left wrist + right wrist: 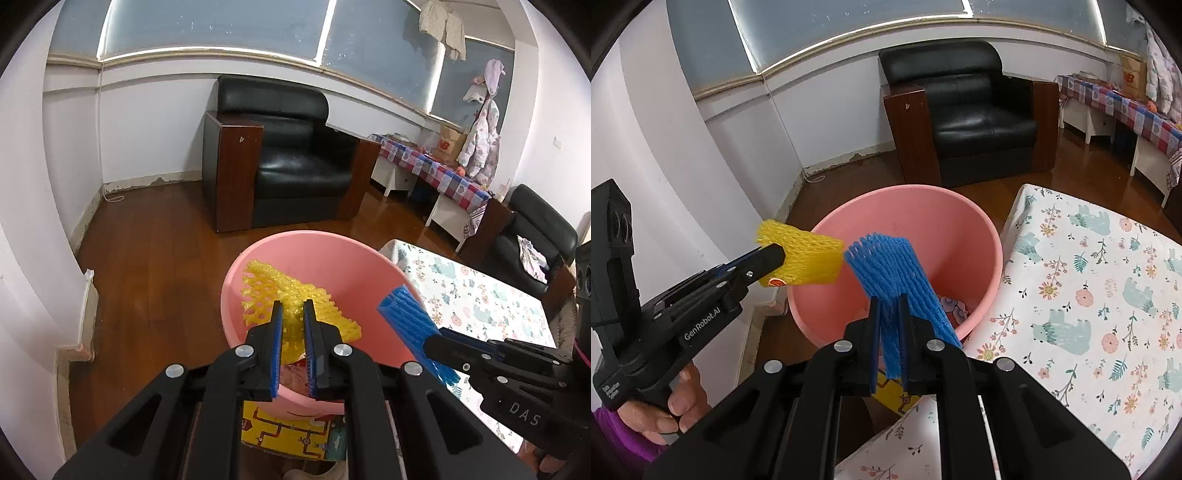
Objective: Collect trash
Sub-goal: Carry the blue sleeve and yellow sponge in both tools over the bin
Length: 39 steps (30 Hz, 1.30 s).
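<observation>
drop-off is the step in hand: you hold both nets at the pink bucket (897, 236) in mid-frame, so next you part each claw over its mouth. left gripper (293, 314) is pinched narrow on the yellow foam net (288, 295); right gripper (888, 306) is clamped on the blue foam net (894, 266).

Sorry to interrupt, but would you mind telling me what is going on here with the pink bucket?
A person is collecting trash with two handheld grippers. The left gripper is shut on a yellow foam mesh sleeve, the right gripper on a blue foam mesh sleeve. Both sleeves hang over the open pink plastic bucket, beside a table with a floral cloth; neither is released yet.
</observation>
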{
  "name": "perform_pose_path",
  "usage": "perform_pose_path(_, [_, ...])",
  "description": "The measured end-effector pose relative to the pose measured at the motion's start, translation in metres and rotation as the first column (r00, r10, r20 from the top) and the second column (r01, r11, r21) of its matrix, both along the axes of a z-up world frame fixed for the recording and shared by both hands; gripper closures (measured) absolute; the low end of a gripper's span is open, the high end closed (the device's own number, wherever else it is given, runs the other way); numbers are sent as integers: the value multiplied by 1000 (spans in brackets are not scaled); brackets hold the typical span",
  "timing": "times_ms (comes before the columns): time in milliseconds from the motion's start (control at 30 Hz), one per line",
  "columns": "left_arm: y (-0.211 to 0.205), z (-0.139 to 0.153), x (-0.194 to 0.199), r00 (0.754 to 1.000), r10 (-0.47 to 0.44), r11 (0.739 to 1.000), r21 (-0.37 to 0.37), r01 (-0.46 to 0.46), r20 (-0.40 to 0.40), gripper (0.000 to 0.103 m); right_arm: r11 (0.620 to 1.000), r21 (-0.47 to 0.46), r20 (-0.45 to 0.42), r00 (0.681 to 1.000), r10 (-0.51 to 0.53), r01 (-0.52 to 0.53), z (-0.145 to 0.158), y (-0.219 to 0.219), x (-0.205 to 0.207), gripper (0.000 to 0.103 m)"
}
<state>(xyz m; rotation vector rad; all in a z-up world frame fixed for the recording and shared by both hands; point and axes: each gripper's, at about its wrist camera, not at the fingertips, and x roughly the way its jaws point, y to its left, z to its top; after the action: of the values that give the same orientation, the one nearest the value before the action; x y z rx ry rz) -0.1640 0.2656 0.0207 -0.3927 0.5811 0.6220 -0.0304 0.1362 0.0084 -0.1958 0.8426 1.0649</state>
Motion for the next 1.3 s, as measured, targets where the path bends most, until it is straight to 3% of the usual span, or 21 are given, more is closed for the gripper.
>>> perform_pose_path(1067, [16, -41, 38, 994, 36, 999, -6, -37, -98, 90, 999, -42, -37, 999, 0, -1, -25, 37, 13, 94])
perform_pose_path(1300, [18, -44, 41, 994, 35, 999, -15, -37, -108, 83, 999, -40, -33, 999, 1, -2, -26, 38, 16, 94])
